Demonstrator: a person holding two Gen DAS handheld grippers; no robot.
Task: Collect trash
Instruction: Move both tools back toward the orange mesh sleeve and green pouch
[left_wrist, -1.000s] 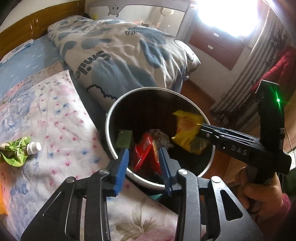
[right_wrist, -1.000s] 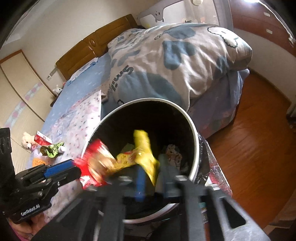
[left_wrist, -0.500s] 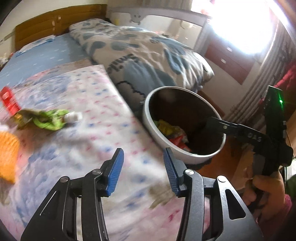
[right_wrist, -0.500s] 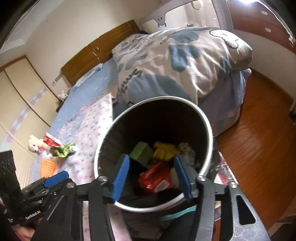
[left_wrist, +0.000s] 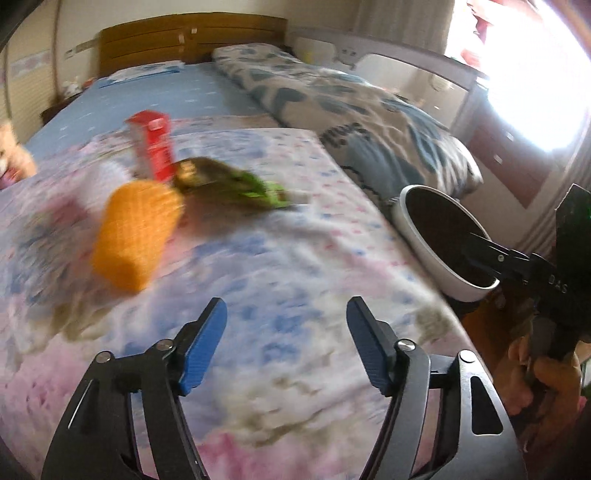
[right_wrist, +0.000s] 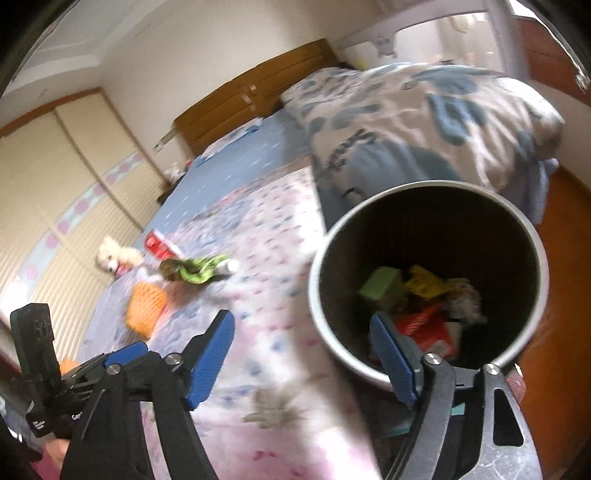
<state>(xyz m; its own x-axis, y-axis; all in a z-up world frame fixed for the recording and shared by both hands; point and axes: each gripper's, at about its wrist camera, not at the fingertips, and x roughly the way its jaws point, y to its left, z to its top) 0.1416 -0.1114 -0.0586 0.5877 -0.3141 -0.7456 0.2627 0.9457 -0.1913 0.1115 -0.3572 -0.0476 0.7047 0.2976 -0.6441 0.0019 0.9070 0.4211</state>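
Note:
A round bin (right_wrist: 428, 280) with a pale rim stands beside the bed and holds a green block, a yellow wrapper and a red wrapper. In the left wrist view the bin (left_wrist: 439, 243) is at the right. On the floral sheet lie an orange piece (left_wrist: 136, 236), a red box (left_wrist: 153, 146) and a green wrapper (left_wrist: 236, 184). My left gripper (left_wrist: 286, 321) hovers over the sheet, its jaws opening with nothing between them. My right gripper (right_wrist: 303, 334) is over the bed edge by the bin's near rim, jaws opening and empty. The same trash shows as the orange piece (right_wrist: 146, 304) and the green wrapper (right_wrist: 195, 271).
A folded blue-and-white quilt (left_wrist: 354, 118) lies along the far side of the bed. A small plush toy (right_wrist: 114, 254) sits near the red box (right_wrist: 159, 247). A wooden headboard (left_wrist: 192, 37) is behind, wooden floor (right_wrist: 557, 295) lies right of the bin, and a wardrobe stands at the left.
Both grippers have let wrappers fall into the bin and opened wider. The left gripper has swung away from the bin over the bed toward the trash there. The right gripper has shifted left.

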